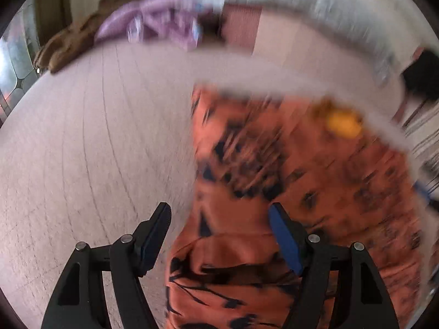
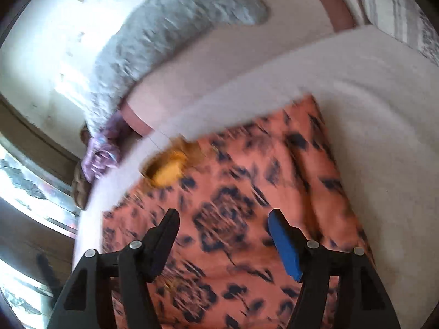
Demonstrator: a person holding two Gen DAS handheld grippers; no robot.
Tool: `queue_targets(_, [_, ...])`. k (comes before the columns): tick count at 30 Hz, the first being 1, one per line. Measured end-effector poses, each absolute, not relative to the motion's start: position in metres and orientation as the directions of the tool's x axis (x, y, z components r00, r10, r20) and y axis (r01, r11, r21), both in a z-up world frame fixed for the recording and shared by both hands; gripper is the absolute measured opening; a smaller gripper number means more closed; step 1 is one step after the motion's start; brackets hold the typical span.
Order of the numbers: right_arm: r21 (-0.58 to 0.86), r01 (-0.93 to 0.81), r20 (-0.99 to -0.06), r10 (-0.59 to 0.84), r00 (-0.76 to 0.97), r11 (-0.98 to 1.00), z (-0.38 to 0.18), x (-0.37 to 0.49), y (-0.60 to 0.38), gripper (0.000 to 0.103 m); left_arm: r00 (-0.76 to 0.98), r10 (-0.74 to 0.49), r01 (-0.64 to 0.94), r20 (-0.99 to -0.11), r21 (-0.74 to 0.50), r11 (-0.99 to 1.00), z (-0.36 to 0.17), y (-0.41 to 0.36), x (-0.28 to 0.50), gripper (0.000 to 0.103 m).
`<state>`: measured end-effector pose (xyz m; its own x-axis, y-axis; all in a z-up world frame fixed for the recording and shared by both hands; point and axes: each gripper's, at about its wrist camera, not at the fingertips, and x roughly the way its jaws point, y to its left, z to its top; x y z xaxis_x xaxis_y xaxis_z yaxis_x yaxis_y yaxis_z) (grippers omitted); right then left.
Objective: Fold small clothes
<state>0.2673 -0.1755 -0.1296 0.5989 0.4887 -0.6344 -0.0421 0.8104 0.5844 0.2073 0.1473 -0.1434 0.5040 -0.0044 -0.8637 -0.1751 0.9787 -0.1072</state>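
Observation:
An orange garment with a dark print [image 1: 288, 192] lies flat on a pale bed surface [image 1: 96, 150], with a yellow patch [image 1: 343, 123] near its far edge. My left gripper [image 1: 219, 213] is open and empty above the garment's left edge. In the right wrist view the same garment [image 2: 233, 205] and its yellow patch [image 2: 168, 171] fill the middle. My right gripper [image 2: 223, 219] is open and empty just above the cloth. Both views are motion-blurred.
A purple garment [image 1: 153, 19] and a brown one [image 1: 74, 41] lie at the far edge of the bed. A grey fluffy blanket [image 2: 170, 33] lies along the back. A window [image 2: 33, 181] is at the left.

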Motion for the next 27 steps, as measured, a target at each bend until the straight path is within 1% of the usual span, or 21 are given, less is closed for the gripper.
queue_targets(1, [0.591,-0.038,-0.634,0.493,0.596,0.806,-0.131,0.277,-0.175,0.077,0.538,0.001,-0.173,-0.843,-0.11,0.979,-0.141,0.148,0.205,0.077])
queue_targets(2, [0.585,-0.022,-0.648,0.484,0.588,0.811,-0.135,0.286,-0.172,0.078,0.539,0.006,-0.175,-0.842,-0.105,0.979,-0.137,0.147,0.204,0.077])
queue_targets(4, [0.547,0.045,-0.719,0.441,0.537,0.836,-0.161,0.319,-0.173,0.077,0.532,-0.007,-0.183,-0.847,-0.124,0.975,-0.132,0.148,0.203,0.077])
queue_targets(6, [0.565,0.044,-0.701,0.451,0.553,0.824,-0.162,0.325,-0.172,0.077,0.558,-0.004,-0.193,-0.83,-0.134,0.972,-0.126,0.152,0.198,0.077])
queue_targets(7, [0.546,0.0,-0.683,0.445,0.579,0.838,-0.149,0.32,-0.166,0.077,0.571,0.012,-0.195,-0.821,-0.122,0.973,-0.127,0.154,0.198,0.078])
queue_targets(8, [0.544,-0.028,-0.665,0.451,0.596,0.839,-0.144,0.318,-0.164,0.077,0.554,0.018,-0.195,-0.832,-0.109,0.975,-0.134,0.155,0.202,0.078])
queue_targets(9, [0.546,-0.048,-0.651,0.459,0.605,0.837,-0.142,0.316,-0.162,0.078,0.534,0.0,-0.198,-0.845,-0.125,0.972,-0.141,0.158,0.207,0.082])
queue_targets(10, [0.526,-0.034,-0.679,0.444,0.585,0.85,-0.148,0.318,-0.16,0.078,0.55,-0.004,-0.203,-0.835,-0.138,0.969,-0.14,0.162,0.206,0.083])
queue_targets(11, [0.51,0.002,-0.735,0.435,0.521,0.86,-0.164,0.326,-0.159,0.077,0.542,0.001,-0.204,-0.841,-0.13,0.97,-0.138,0.16,0.208,0.083])
queue_targets(12, [0.523,0.002,-0.724,0.443,0.529,0.852,-0.165,0.326,-0.162,0.075,0.535,0.002,-0.204,-0.845,-0.127,0.971,-0.135,0.16,0.207,0.083])
queue_targets(14, [0.523,0.004,-0.711,0.433,0.554,0.852,-0.15,0.318,-0.159,0.078,0.553,0.01,-0.223,-0.833,-0.137,0.965,-0.126,0.166,0.198,0.083])
queue_targets(16, [0.511,-0.042,-0.683,0.434,0.588,0.859,-0.13,0.298,-0.157,0.078,0.54,0.007,-0.236,-0.842,-0.144,0.961,-0.123,0.175,0.187,0.082])
queue_targets(20, [0.502,-0.063,-0.672,0.435,0.599,0.863,-0.115,0.234,-0.184,0.078,0.559,-0.025,-0.244,-0.829,-0.193,0.95,-0.111,0.194,0.14,0.082])
queue_targets(24, [0.496,-0.053,-0.701,0.436,0.565,0.867,-0.117,0.168,-0.225,0.078,0.571,-0.051,-0.235,-0.819,-0.223,0.946,-0.105,0.195,0.082,0.082])
queue_targets(27, [0.466,0.002,-0.756,0.397,0.52,0.885,-0.126,0.109,-0.262,0.078,0.57,-0.054,-0.245,-0.82,-0.232,0.941,-0.104,0.192,0.039,0.082])
